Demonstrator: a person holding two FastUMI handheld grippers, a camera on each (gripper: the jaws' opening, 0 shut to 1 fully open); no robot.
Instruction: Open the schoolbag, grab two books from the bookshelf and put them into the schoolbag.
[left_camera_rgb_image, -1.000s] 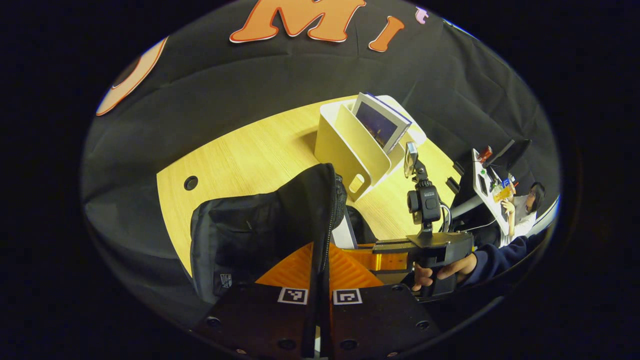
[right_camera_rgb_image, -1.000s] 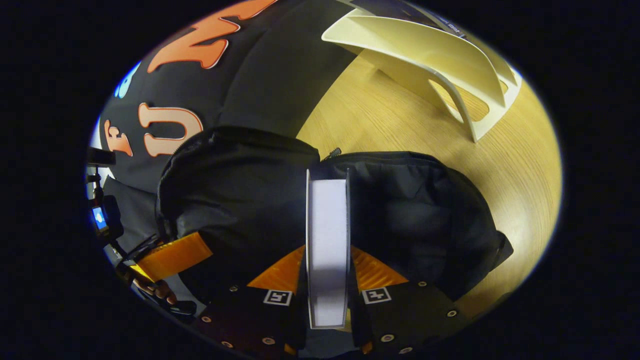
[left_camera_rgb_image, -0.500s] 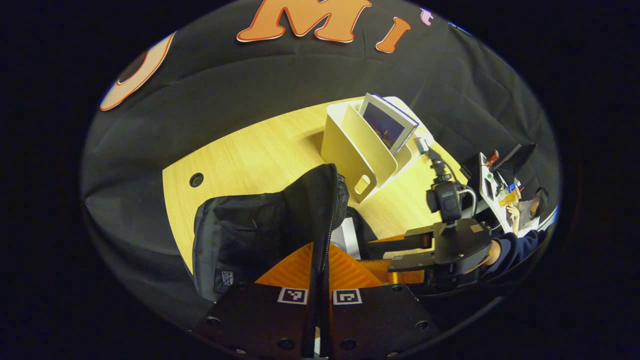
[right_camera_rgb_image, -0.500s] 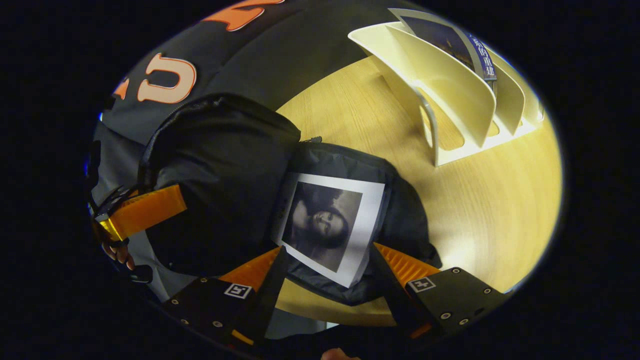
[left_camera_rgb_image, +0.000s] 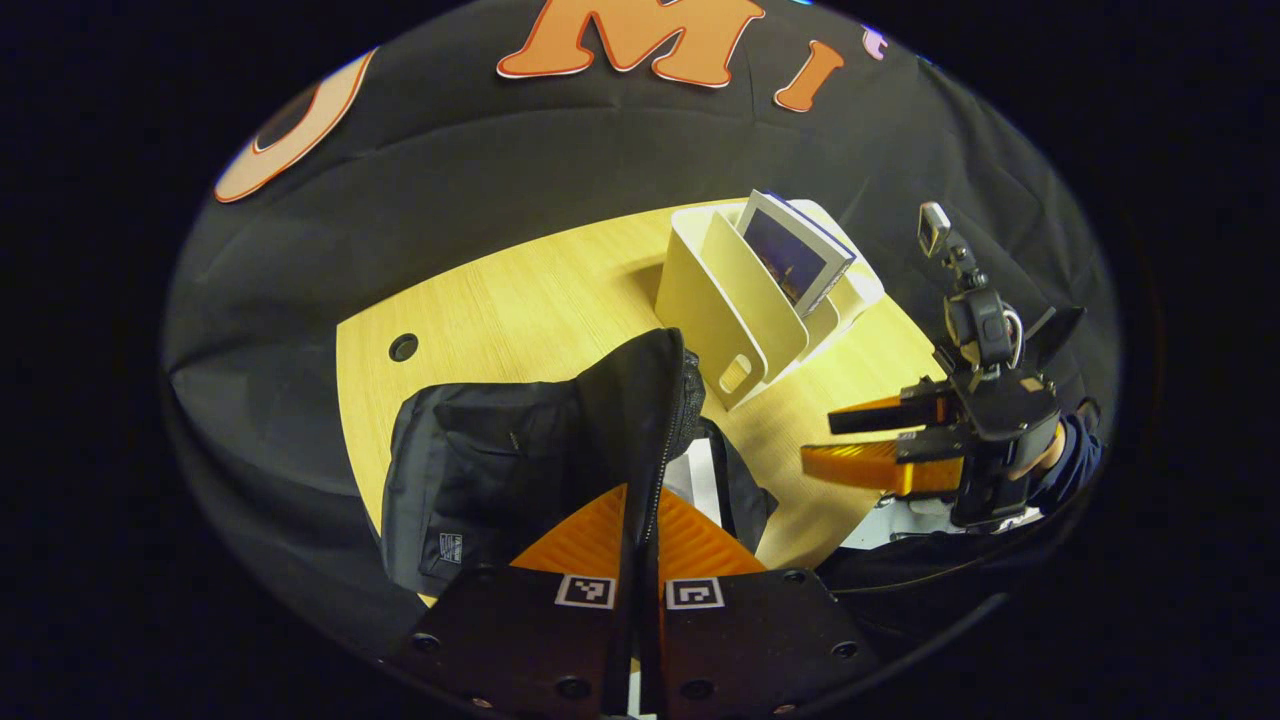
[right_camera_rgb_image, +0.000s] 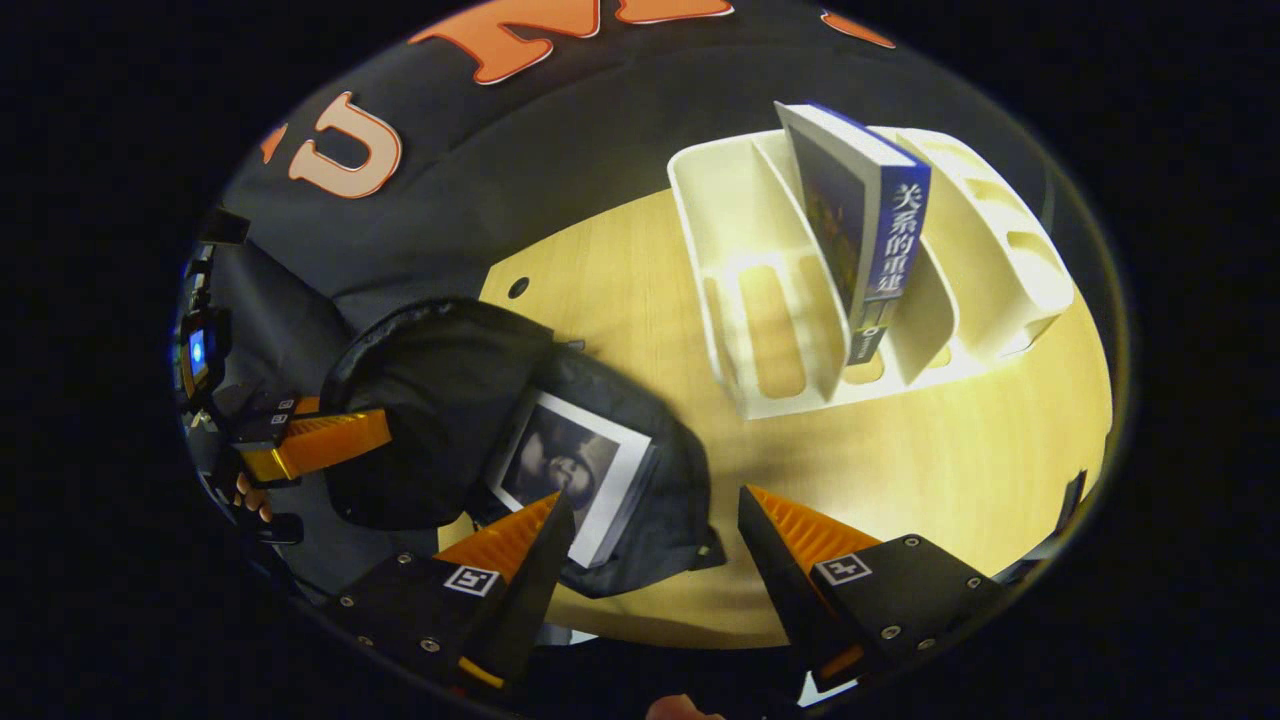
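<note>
Your left gripper (left_camera_rgb_image: 640, 540) is clenched on the schoolbag (right_camera_rgb_image: 440, 410) flap, holding the mouth open, while your right gripper (right_camera_rgb_image: 650, 545) hangs released above the first book (right_camera_rgb_image: 570, 475) lying inside. The second book (right_camera_rgb_image: 850, 230) stands upright in the bookshelf (right_camera_rgb_image: 760, 340) farther back on the table (right_camera_rgb_image: 950, 470), so your freed right gripper likely heads there next.

Matt cloth schoolbag (right_camera_rgb_image: 440, 400), wood-grain table (right_camera_rgb_image: 960, 450), glossy bookshelf (right_camera_rgb_image: 770, 300).

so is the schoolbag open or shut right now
Open: the left gripper holds the schoolbag flap up, and a book lies inside.
</note>
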